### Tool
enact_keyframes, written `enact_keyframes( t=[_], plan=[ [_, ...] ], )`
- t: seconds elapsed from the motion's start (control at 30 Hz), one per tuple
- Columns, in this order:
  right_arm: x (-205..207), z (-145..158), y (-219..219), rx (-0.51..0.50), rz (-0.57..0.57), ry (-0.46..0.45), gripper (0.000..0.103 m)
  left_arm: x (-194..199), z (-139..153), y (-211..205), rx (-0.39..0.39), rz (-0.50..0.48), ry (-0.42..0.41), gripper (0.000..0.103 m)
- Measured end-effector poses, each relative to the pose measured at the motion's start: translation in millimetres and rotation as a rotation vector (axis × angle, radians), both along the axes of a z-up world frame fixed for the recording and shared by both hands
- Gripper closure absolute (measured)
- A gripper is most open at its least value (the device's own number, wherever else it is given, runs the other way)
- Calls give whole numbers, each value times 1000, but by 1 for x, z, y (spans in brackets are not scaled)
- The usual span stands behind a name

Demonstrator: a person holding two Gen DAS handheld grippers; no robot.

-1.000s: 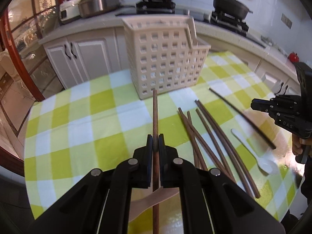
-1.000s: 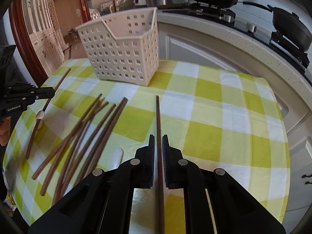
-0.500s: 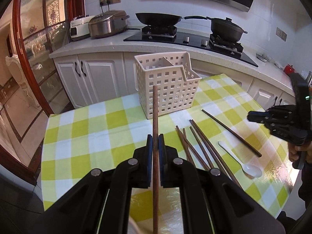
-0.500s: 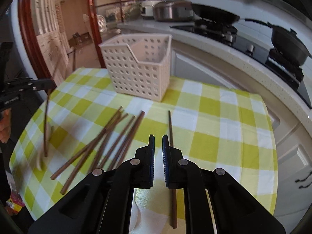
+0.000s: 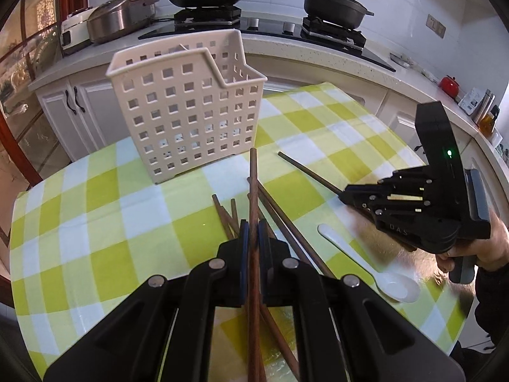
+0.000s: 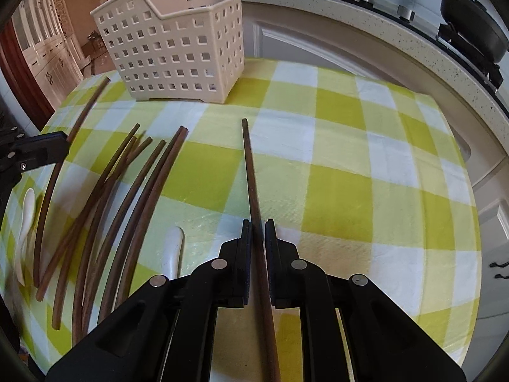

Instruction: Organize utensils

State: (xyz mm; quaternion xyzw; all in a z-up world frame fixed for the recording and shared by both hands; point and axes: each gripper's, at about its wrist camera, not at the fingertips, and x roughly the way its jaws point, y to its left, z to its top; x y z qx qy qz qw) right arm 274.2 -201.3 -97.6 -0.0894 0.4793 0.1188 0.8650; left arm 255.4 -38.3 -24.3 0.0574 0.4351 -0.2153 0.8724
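My left gripper [image 5: 251,235] pinches a chopstick [image 5: 253,191] lengthwise, tip aimed at the basket [image 5: 187,108] ahead on the bench. My right gripper [image 6: 258,235] straddles another chopstick [image 6: 249,172], jaws barely parted, pointing likewise.

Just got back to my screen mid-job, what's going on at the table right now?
A person holds a gripper in each hand. The left gripper is shut on a brown chopstick. The right gripper straddles another chopstick on the checked tablecloth; whether it grips is unclear. More chopsticks and a white spoon lie loose. The basket looks empty.
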Motion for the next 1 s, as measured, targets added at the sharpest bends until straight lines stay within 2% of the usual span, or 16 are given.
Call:
enact_keyframes(
  t=[0.13,0.2,0.23,0.27,0.33,0.4,0.43,0.5,0.63,0.73,0.8,0.87,1.0],
  plan=[
    [-1,0,-4,8,-23,-7,91,11,-14,2,8,34,39,94],
    [-8,4,-11,54,-41,-34,90,13,-20,2,18,38,43,75],
    [-12,6,-12,63,-48,-45,87,13,-22,2,22,39,37,61],
    [-18,9,-15,70,-61,-67,85,11,-23,0,26,37,30,53],
    [-26,14,-20,83,-86,-100,85,7,-20,-5,48,49,-3,46],
    [-35,20,-25,92,-110,-129,85,-3,-12,-9,58,69,-60,24],
    [-39,22,-29,98,-123,-142,84,-10,-8,-13,52,59,-85,6],
    [-52,30,-41,110,-168,-194,82,-25,-2,-18,51,80,-139,5],
    [-74,37,-58,88,-226,-258,82,-46,4,-26,6,107,-141,4],
    [-92,38,-65,70,-237,-282,82,-65,9,-34,-8,129,-173,4],
    [-104,38,-67,58,-239,-309,82,-75,12,-39,16,145,-188,4],
    [-114,35,-72,49,-260,-317,81,-84,14,-47,86,169,-235,4],
    [-126,31,-81,63,-294,-313,81,-93,13,-53,68,158,-223,4]
  ],
)
